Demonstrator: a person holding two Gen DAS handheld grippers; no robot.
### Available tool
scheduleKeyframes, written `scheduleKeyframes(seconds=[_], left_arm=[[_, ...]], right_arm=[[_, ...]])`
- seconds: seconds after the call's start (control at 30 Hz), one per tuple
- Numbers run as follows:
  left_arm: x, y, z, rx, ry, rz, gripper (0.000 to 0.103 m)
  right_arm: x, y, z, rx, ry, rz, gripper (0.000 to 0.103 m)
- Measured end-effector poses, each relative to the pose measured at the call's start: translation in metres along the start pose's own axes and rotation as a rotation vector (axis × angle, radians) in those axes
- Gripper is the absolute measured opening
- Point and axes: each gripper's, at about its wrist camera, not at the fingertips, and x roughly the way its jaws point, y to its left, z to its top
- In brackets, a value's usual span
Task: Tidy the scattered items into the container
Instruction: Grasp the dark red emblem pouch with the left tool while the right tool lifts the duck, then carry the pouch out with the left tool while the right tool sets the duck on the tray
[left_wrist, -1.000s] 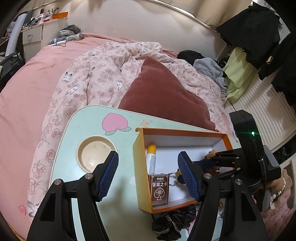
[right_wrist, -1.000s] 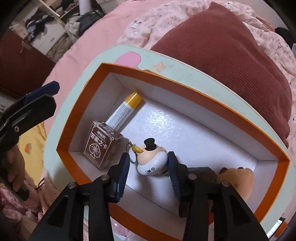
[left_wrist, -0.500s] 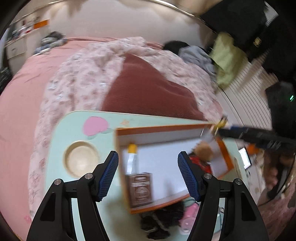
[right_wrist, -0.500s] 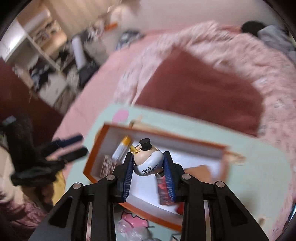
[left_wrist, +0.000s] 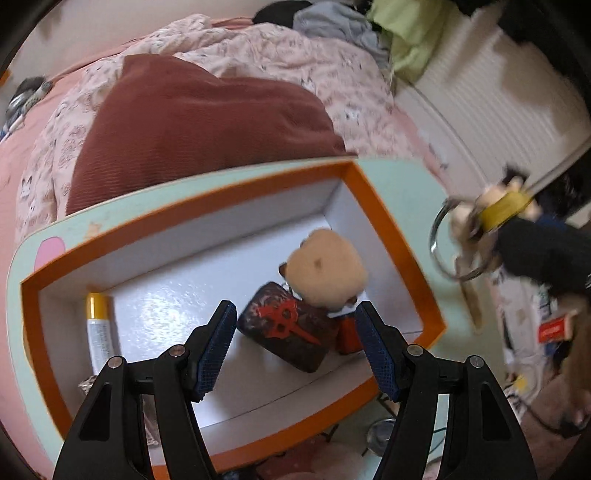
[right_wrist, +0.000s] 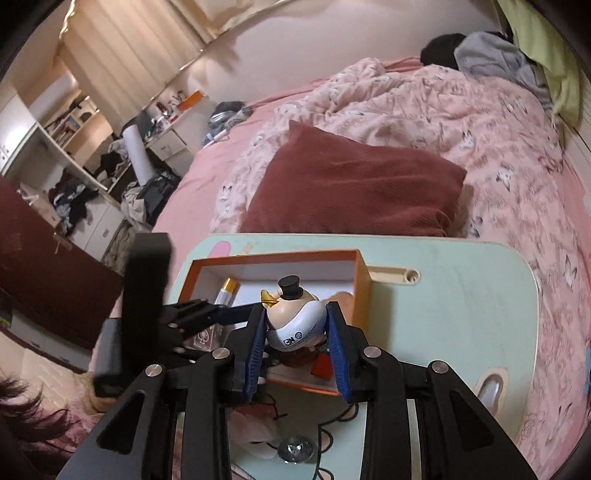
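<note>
While the right tool (right_wrist: 297, 339) is clamped on one duck figure (right_wrist: 295, 321) with a small black top hat, its two blue pads pressing the white body from either side after the jaws have just been closing, the figure hangs above the near end of the one orange box (right_wrist: 364, 275), which stands on the pale green surface (right_wrist: 461, 302). In the left wrist view that same figure (left_wrist: 506, 206) shows blurred at the right, outside the box's wall, with one metal key ring (left_wrist: 441, 240) dangling from it.

The left tool (left_wrist: 295, 347) hovers over the box (left_wrist: 391, 236) with its jaws apart and nothing between the pads. Inside the white-lined box four things can be counted here: one tube with a yellow cap (left_wrist: 98, 328) along the left wall, one dark pouch with a red emblem (left_wrist: 291, 328), one tan plush head (left_wrist: 327, 269) resting against the pouch, and one small red-orange block (left_wrist: 347, 336) just beside it. In the right wrist view one patterned card box (right_wrist: 205, 339) shows behind the left tool's arm; whether it lies inside the box I cannot tell from there.

On the surface near the right tool lie one shiny round metal thing (right_wrist: 295, 448) and a pink soft thing (right_wrist: 258, 428), both outside the box. One dark red cushion (right_wrist: 354, 192) lies on the bed beyond the surface, on the flowered quilt (right_wrist: 480, 122).
</note>
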Motion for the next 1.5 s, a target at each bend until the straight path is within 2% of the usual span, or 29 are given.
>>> scheduleKeyframes(seconds=[0.07,0.17,0.3,0.47,0.63,0.73,0.87,1.0,1.07,1.17,1.27,1.37,1.5], left_arm=[[0.009,0.003,0.001,-0.002,0.040,0.009,0.067],[0.021,0.013,0.005,-0.049,0.075,-0.060,0.069],[0.023,0.008,0.006,0.006,0.068,0.010,0.069],[0.022,0.015,0.005,0.011,0.048,0.001,0.069],[-0.002,0.026,0.002,-0.021,-0.037,0.006,0.069],[-0.036,0.034,0.004,-0.053,-0.116,-0.012,0.069],[-0.081,0.039,-0.014,-0.065,-0.194,-0.045,0.069],[-0.106,0.045,-0.045,-0.055,-0.191,-0.100,0.069],[-0.108,0.044,-0.065,-0.050,-0.167,-0.114,0.069],[-0.102,0.042,-0.090,-0.064,-0.130,-0.085,0.069],[-0.090,0.038,-0.106,-0.076,-0.085,-0.121,0.069],[-0.088,0.034,-0.115,-0.077,-0.103,-0.148,0.069],[-0.078,0.032,-0.116,-0.083,-0.102,-0.107,0.069]], right_arm=[[-0.002,-0.004,-0.001,0.010,-0.005,0.004,0.030],[-0.001,-0.008,-0.002,0.024,-0.009,0.011,0.031],[0.002,-0.012,-0.002,0.036,-0.007,0.026,0.031],[0.003,-0.015,-0.004,0.046,-0.008,0.029,0.031],[0.001,-0.014,-0.005,0.034,-0.008,0.029,0.031],[-0.002,-0.008,-0.008,0.013,-0.007,0.025,0.031],[-0.008,0.011,-0.017,-0.055,0.006,-0.013,0.031],[-0.012,0.038,-0.038,-0.154,0.058,-0.028,0.031],[-0.008,0.047,-0.050,-0.187,0.102,-0.024,0.031],[0.009,0.057,-0.069,-0.225,0.168,-0.021,0.031],[0.033,0.056,-0.082,-0.218,0.221,-0.049,0.031],[0.053,0.051,-0.088,-0.204,0.231,-0.113,0.031],[0.070,0.043,-0.089,-0.187,0.251,-0.148,0.031]])
